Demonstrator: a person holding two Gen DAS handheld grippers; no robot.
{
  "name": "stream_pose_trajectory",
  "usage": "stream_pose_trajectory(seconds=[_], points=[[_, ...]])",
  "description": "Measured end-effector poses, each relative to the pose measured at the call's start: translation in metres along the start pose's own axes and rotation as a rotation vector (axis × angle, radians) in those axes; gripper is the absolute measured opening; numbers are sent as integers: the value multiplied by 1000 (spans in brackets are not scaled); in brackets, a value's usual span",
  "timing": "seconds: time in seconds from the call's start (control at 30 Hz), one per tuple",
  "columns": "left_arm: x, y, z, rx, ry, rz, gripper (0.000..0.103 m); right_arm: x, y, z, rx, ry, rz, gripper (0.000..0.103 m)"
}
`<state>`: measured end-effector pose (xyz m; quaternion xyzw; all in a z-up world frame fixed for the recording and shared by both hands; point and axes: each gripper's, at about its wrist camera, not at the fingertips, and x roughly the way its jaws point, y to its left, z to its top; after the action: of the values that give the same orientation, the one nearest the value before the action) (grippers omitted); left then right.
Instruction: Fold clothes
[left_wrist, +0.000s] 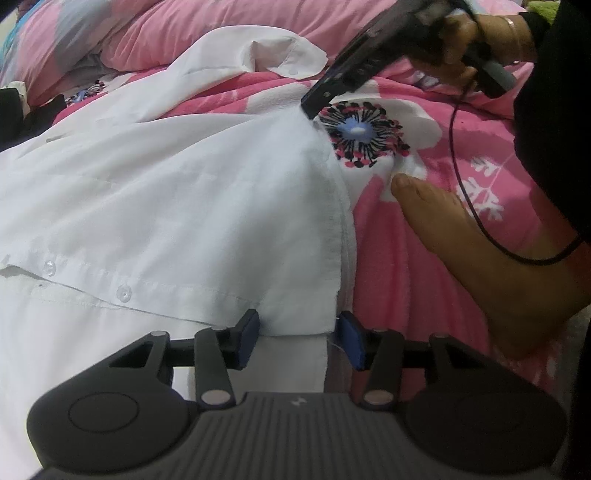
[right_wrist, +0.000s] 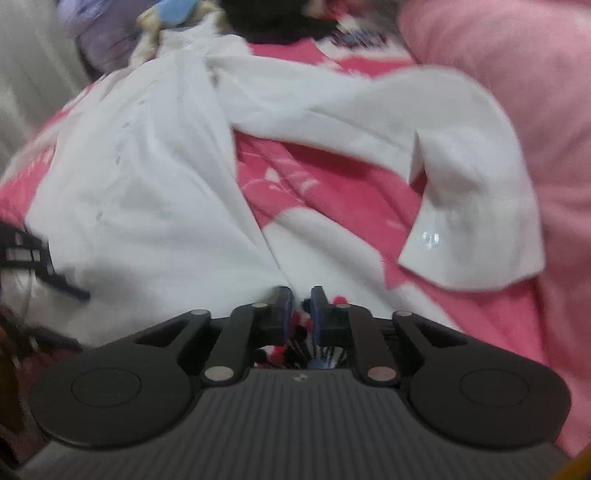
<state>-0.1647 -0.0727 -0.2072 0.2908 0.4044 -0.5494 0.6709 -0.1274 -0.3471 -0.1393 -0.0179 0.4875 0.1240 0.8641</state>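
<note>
A white button-up shirt (left_wrist: 166, 192) lies spread on a pink flowered bedspread (left_wrist: 424, 277). Its collar (left_wrist: 280, 55) is at the far end. My left gripper (left_wrist: 299, 339) is open, low over the shirt's near hem, with the hem corner lying between its fingers. My right gripper (left_wrist: 310, 105), held in a hand, touches the shirt's side edge beside a dark flower print (left_wrist: 364, 134). In the right wrist view the right gripper (right_wrist: 302, 306) shows only a narrow gap, with the print visible through it and the shirt (right_wrist: 147, 192) edge at its left finger. A sleeve cuff (right_wrist: 472, 229) lies to the right.
A bare foot (left_wrist: 498, 258) rests on the bedspread right of the shirt, and a black cable (left_wrist: 458, 166) hangs over it. Pink pillows (left_wrist: 184, 33) are piled at the far side. Dark clothes (left_wrist: 18, 110) lie at the left. The left tool's dark frame (right_wrist: 33, 254) shows at the edge.
</note>
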Motion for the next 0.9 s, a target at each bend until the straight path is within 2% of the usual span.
stream_pose_trajectory(seconds=[0.13,0.23,0.33,0.4,0.47,0.63,0.7,0.77,0.9], points=[[-2,-1,-1,3,-2,3,40,-19,44,-9,-348,-50,-62,13],[-3,-2,-1,22,-1,-1,35,-27,60,-15,-518,-52,-63,14],[-5,-4,-2,44,-3,-3,26,-30,72,-18,-646,-53,-53,15],[-5,-5,-3,53,-7,0,21,-29,79,-17,-731,-40,-36,20],[-5,-6,-3,57,-11,4,18,-26,85,-20,-828,-25,-28,30],[-9,-10,-5,79,-31,12,8,-11,99,-27,-1030,-21,-40,31],[-13,-10,-6,83,-40,8,6,-6,100,-25,-1040,-7,-53,28],[-18,-9,-6,82,-48,0,5,-5,100,-23,-1050,9,-53,3],[-23,-11,-9,105,-48,-7,4,-4,95,-27,-1062,50,-42,1]])
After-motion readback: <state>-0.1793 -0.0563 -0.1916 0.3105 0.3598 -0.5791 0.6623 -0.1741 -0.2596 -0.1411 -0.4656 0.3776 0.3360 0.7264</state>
